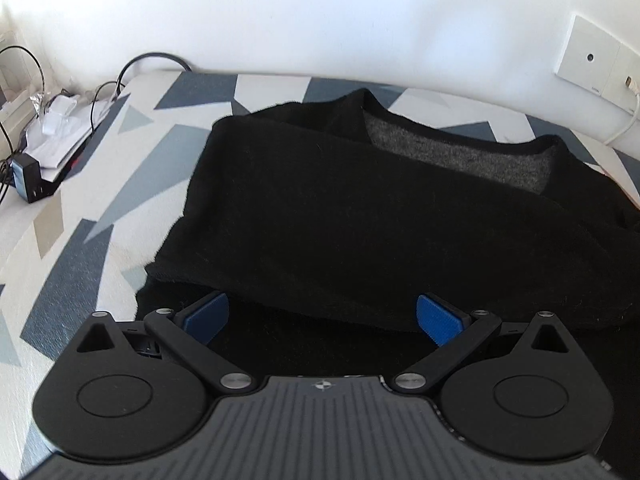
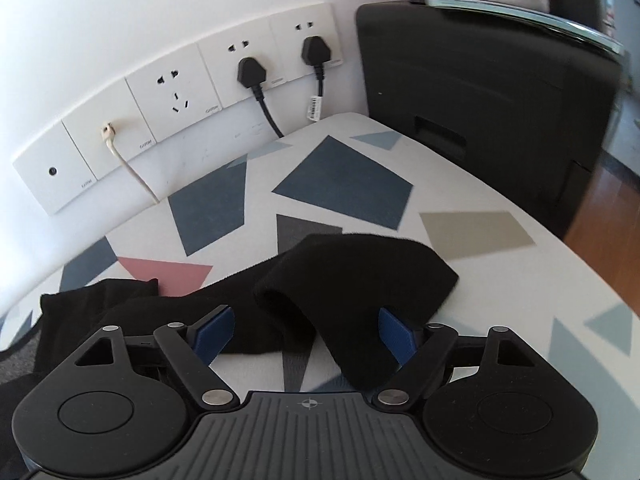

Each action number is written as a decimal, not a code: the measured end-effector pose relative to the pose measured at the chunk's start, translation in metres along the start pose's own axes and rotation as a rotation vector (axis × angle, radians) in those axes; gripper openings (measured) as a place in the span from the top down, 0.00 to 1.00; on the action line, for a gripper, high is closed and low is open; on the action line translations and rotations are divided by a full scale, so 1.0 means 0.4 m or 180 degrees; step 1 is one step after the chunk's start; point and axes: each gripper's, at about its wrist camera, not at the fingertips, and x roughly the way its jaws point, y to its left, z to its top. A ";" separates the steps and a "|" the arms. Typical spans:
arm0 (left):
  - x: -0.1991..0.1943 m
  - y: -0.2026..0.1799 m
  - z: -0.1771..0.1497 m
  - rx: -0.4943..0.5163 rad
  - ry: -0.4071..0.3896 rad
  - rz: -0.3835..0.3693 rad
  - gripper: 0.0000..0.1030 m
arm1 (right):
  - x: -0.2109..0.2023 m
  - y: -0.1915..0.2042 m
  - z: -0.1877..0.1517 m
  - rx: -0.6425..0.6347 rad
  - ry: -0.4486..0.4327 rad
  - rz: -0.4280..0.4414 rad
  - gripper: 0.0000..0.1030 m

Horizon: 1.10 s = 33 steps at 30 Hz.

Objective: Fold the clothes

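A black sweater (image 1: pixel 360 208) lies partly folded on a cloth-covered table (image 1: pixel 100 208) with a geometric print, its grey-lined neckline (image 1: pixel 460 152) toward the wall. My left gripper (image 1: pixel 322 318) hovers at the near edge of the fold, angled down. It is open, its blue pads (image 1: pixel 208 316) wide apart and bare. In the right wrist view, a black sleeve (image 2: pixel 360 276) with a thick cuff lies across the table (image 2: pixel 340 184). My right gripper (image 2: pixel 306 332) is open around it. The sleeve passes between the fingers and brushes the right pad (image 2: pixel 394 334); no squeeze shows.
A row of wall sockets (image 2: pixel 180 96) with two black plugs and a white cable runs behind the table. A black box-like unit (image 2: pixel 480 92) stands at the far right corner. A charger (image 1: pixel 28 180), papers and cables lie off the table's left edge.
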 end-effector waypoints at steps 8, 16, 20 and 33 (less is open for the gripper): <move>0.010 -0.021 -0.014 0.0032 0.0021 0.0049 0.00 | 0.031 -0.024 0.028 -0.0007 0.0010 0.0045 0.42; 0.010 -0.031 -0.017 0.0035 0.0001 0.0093 0.00 | -0.024 -0.082 0.072 0.0147 -0.0307 -0.0008 0.95; 0.013 -0.019 -0.019 -0.0057 0.0018 0.0029 0.00 | -0.120 -0.093 0.126 0.0171 -0.0856 -0.0141 0.96; -0.020 0.036 -0.003 -0.0273 -0.0052 -0.0379 0.00 | -0.336 0.063 0.209 -0.0227 -0.1502 0.0418 0.96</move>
